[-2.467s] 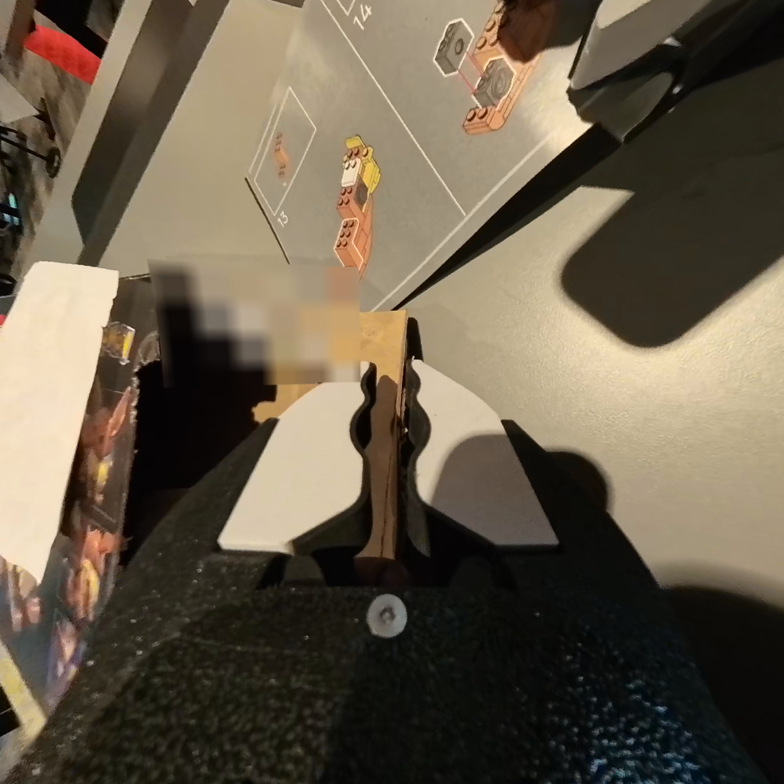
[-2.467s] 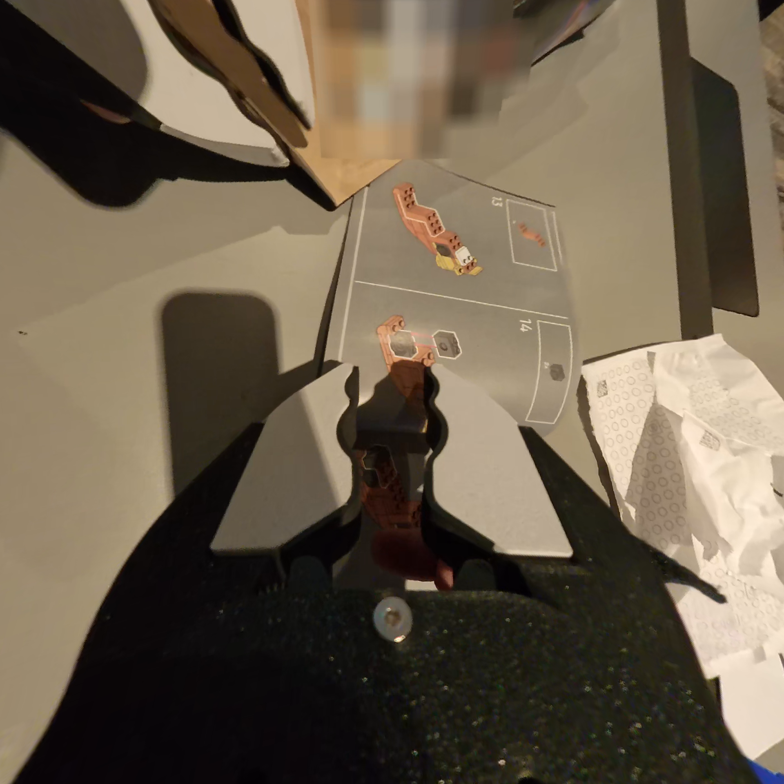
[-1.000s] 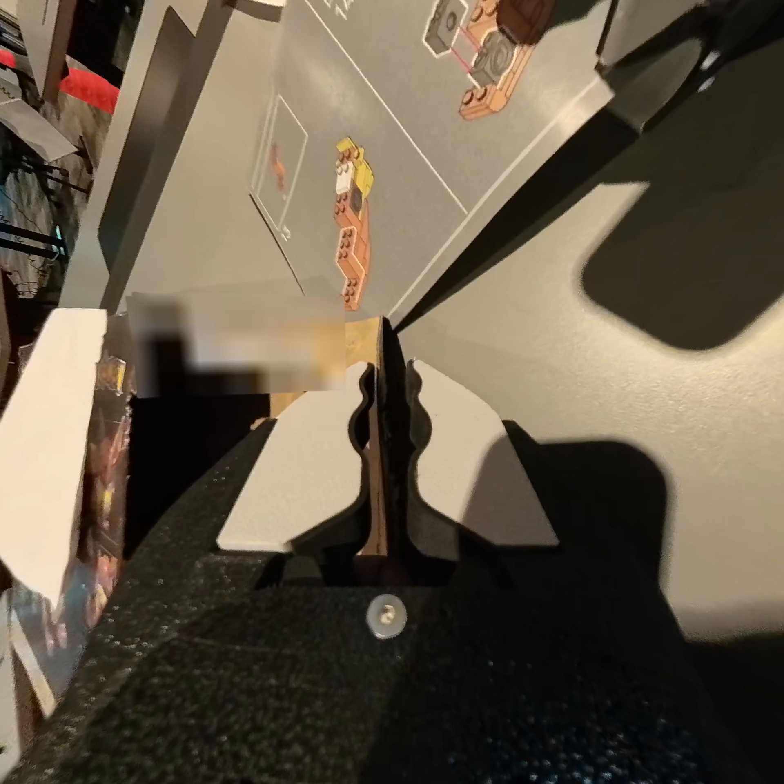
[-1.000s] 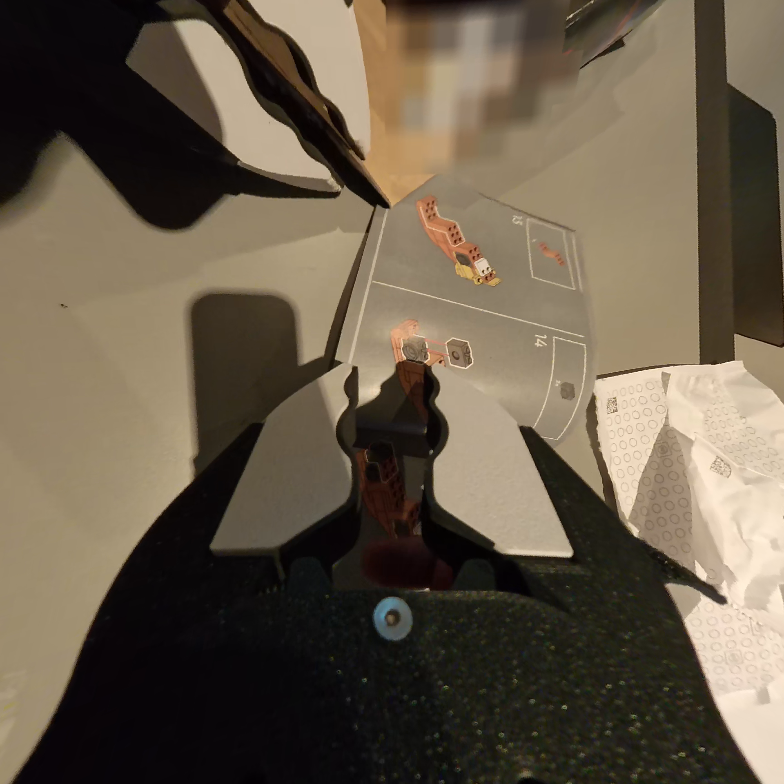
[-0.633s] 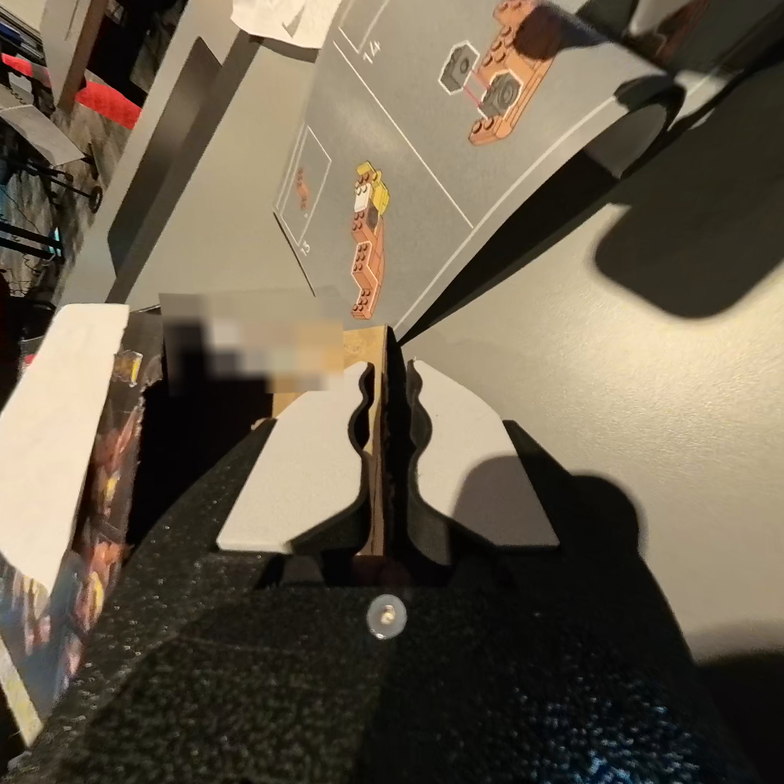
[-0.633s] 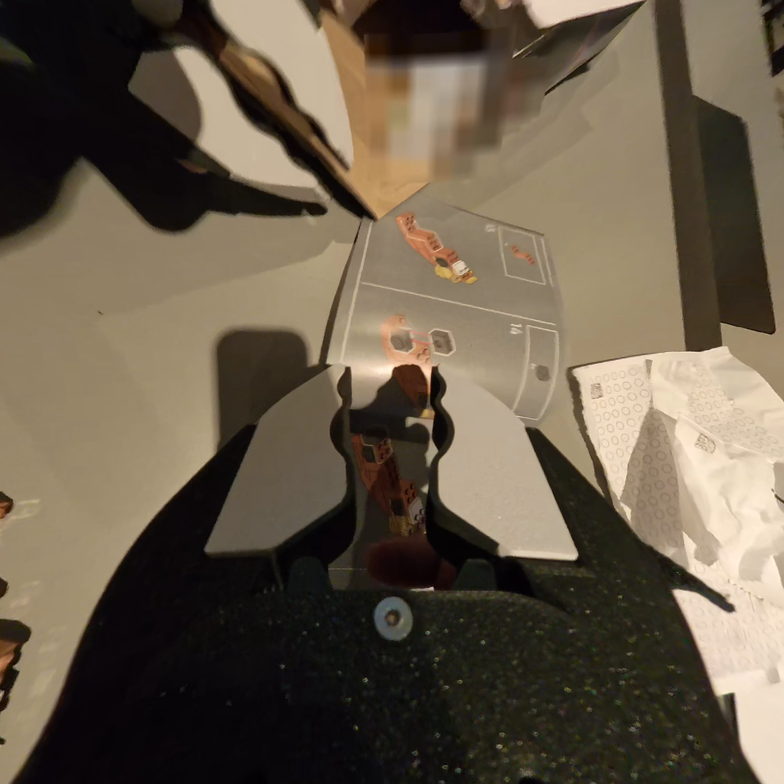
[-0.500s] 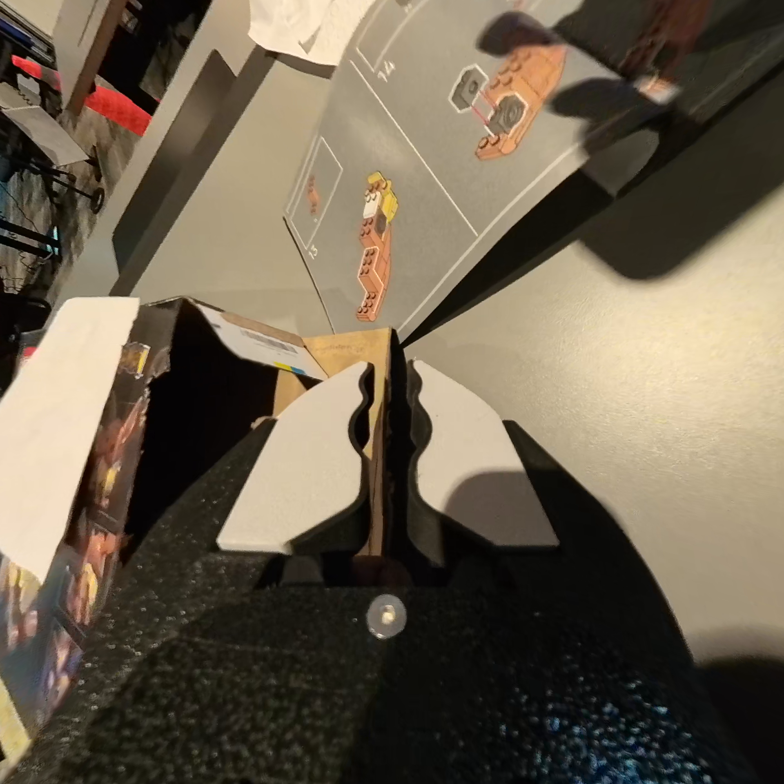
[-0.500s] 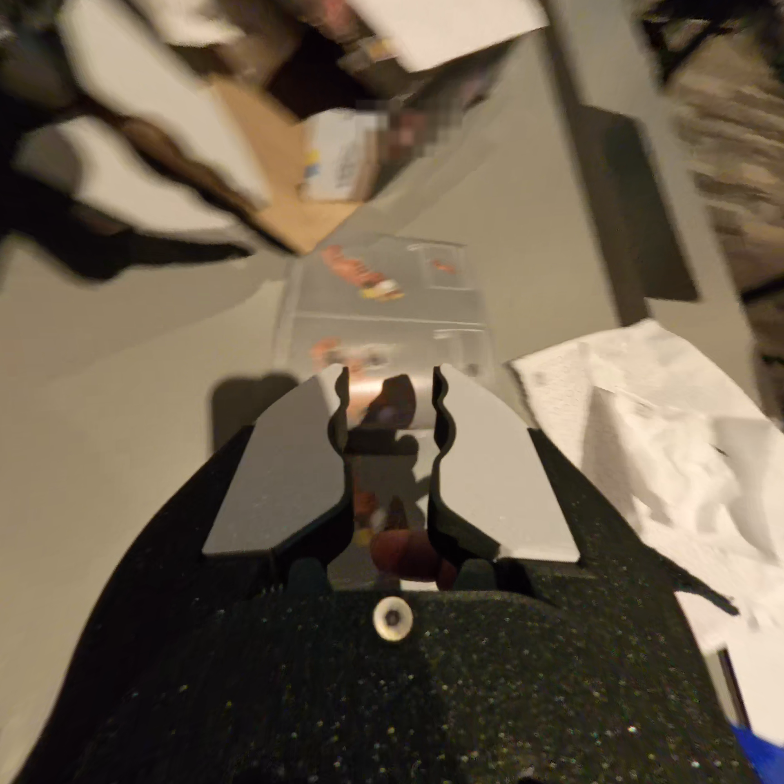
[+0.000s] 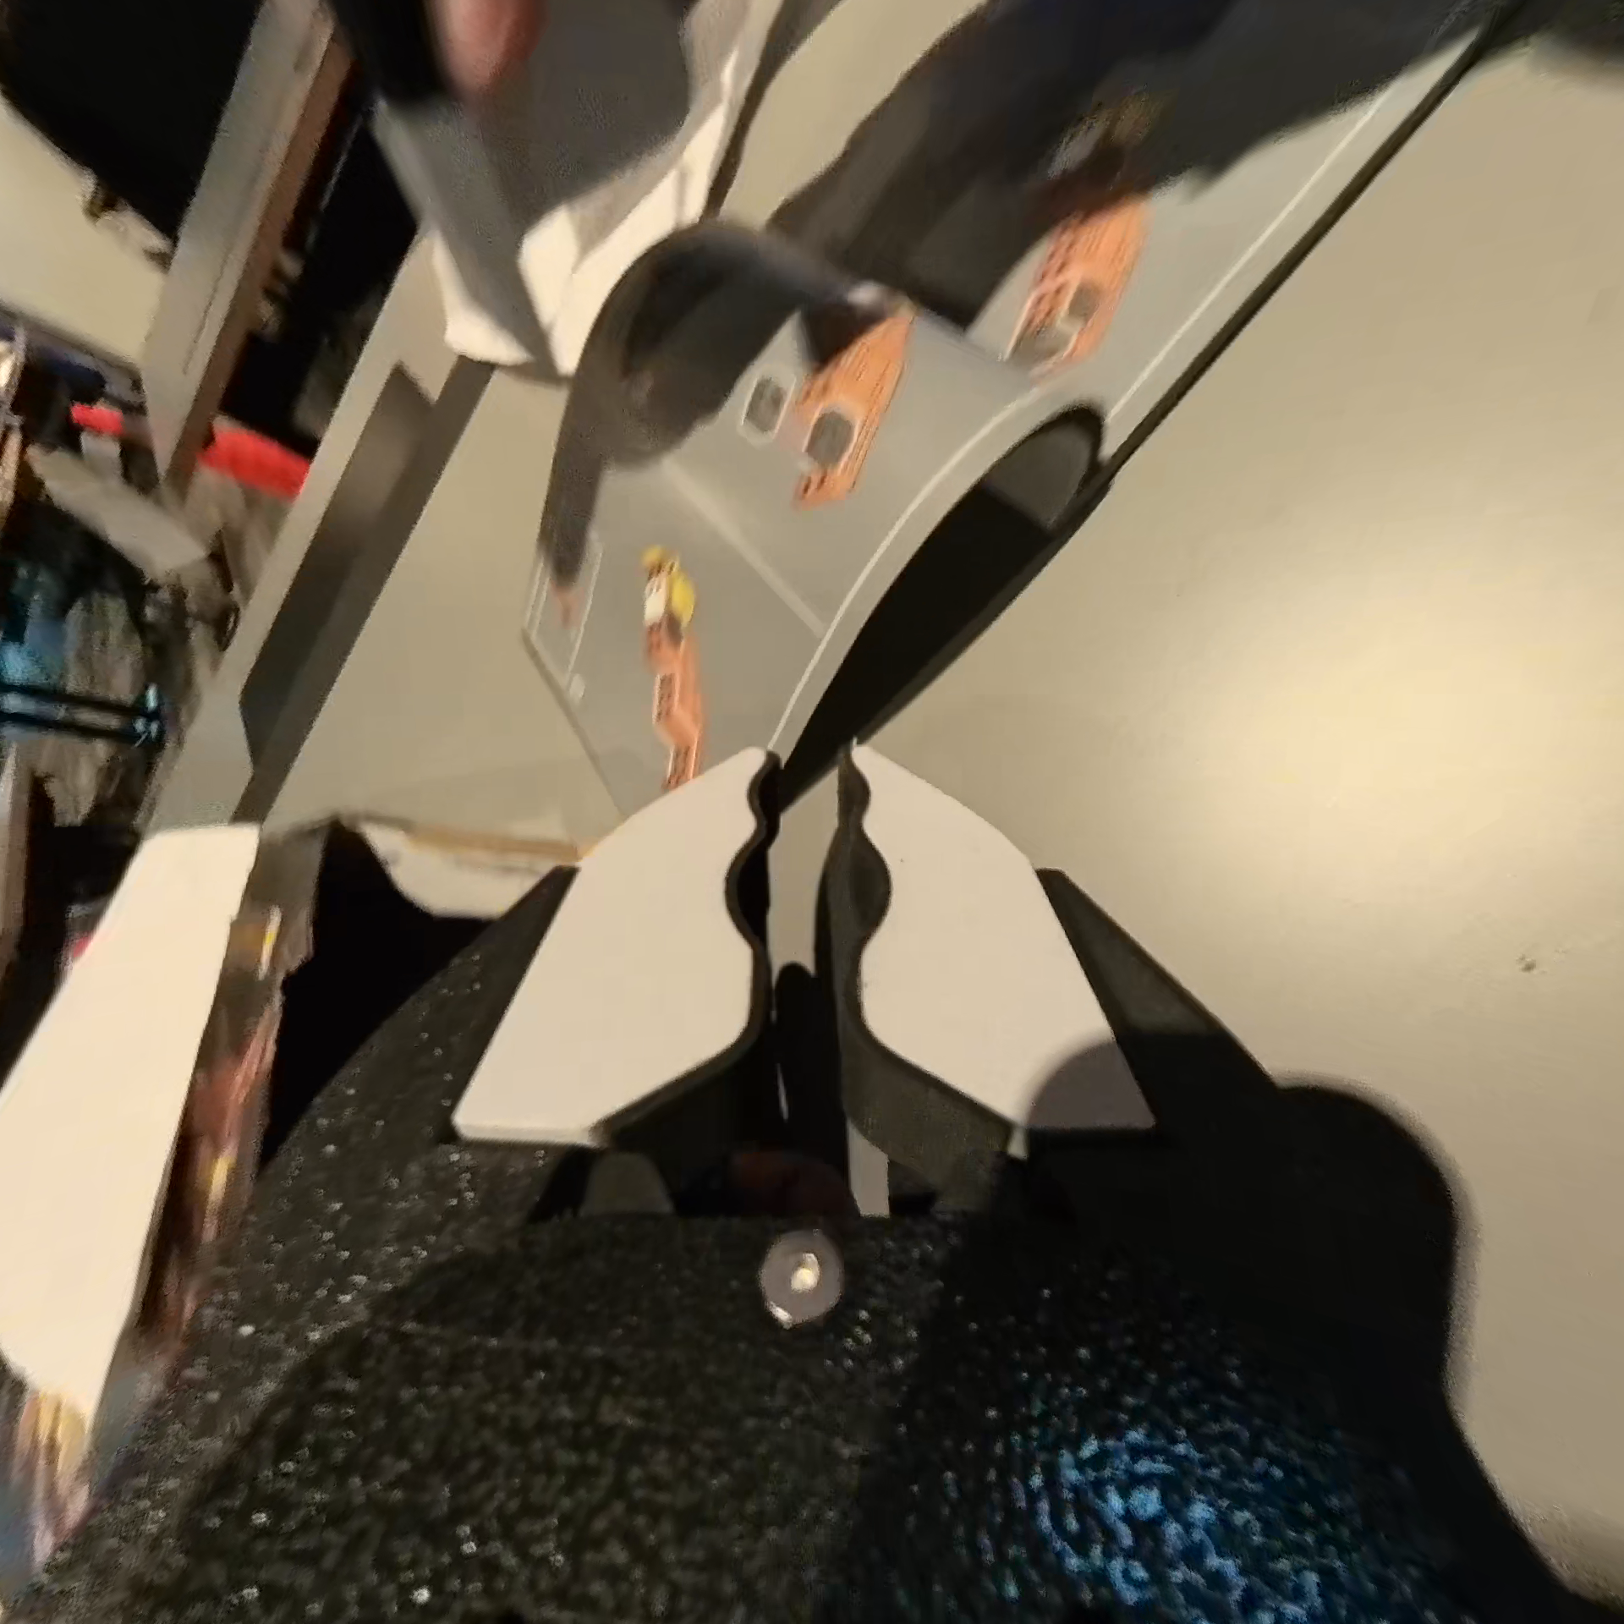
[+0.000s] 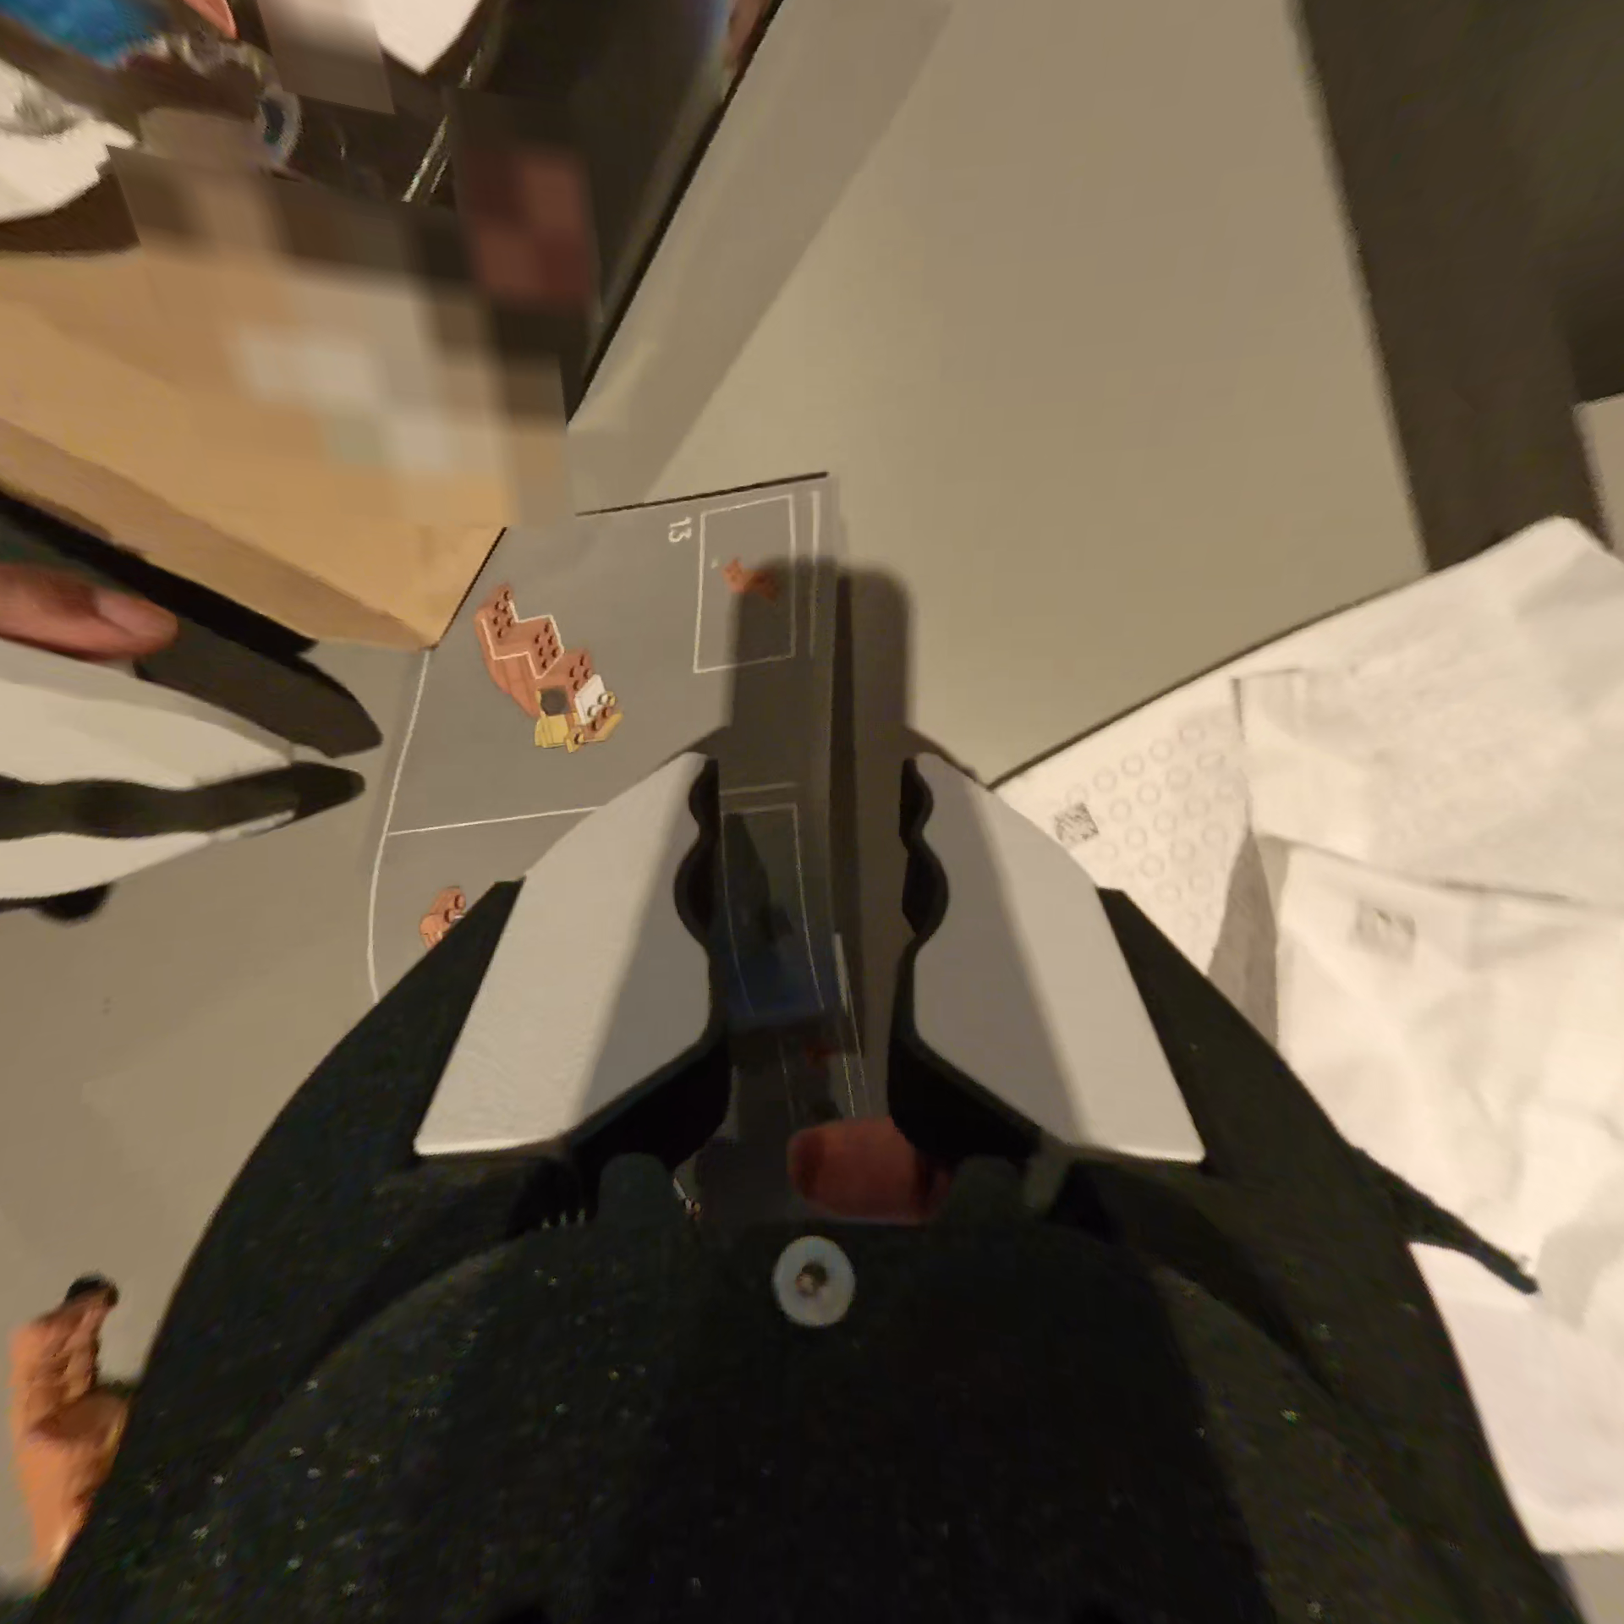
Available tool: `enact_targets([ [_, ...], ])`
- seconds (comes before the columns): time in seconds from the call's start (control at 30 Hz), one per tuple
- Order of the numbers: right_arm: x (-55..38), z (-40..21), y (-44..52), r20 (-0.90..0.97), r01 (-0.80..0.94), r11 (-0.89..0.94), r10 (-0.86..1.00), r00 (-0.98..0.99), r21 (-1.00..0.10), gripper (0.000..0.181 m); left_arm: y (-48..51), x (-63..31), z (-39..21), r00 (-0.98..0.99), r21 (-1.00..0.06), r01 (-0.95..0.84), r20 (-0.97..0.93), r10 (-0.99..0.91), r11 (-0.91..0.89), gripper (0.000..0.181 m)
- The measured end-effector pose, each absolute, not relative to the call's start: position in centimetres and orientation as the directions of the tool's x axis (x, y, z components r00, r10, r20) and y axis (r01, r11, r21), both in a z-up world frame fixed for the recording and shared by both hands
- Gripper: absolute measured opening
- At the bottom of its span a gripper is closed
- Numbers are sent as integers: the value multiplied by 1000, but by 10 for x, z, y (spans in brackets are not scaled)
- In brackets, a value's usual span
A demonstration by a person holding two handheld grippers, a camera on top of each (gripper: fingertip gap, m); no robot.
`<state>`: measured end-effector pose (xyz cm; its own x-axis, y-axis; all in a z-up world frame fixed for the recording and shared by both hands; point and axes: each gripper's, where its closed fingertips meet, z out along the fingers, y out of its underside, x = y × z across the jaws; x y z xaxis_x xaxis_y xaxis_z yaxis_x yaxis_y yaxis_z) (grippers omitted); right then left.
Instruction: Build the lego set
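Lego set: only a small orange-brown brick assembly (image 10: 61, 1441) shows, blurred at the lower left edge of the right wrist view, lying on the grey table (image 10: 1098, 369); no loose bricks are plainly visible elsewhere. The instruction booklet (image 10: 615, 633) lies open at mid-frame, showing an early sub-build in orange, yellow and white, so by my reading the build is at an early stage with most steps left. Left gripper (image 9: 804, 773) has its jaws slightly parted with nothing between them; its tips sit near the booklet's (image 9: 703, 562) lower corner. Right gripper (image 10: 808, 773) is open wide and empty, hovering over the booklet's right margin. The right wrist view alone shows the torn white paper bags (image 10: 1318, 879) at right and a brown cardboard flap (image 10: 264, 492) at upper left. The left wrist view alone shows the printed set box (image 9: 132, 1098) at lower left and the page curling up off the table.
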<state>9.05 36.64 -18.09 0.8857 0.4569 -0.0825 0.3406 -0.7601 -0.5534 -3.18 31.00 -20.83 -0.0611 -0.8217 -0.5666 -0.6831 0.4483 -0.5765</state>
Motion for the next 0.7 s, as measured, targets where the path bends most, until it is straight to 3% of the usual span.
enact_targets([
  [0.3,82,-204,366,-113,478,-783,559,821,-396,43,300,-13,-209,-133,-566,-659,-560,-818,495,10],
  [0.7,63,-215,367,-134,537,-755,618,775,-375,42,309,-12,-220,-123,-553,-689,-549,-827,469,9],
])
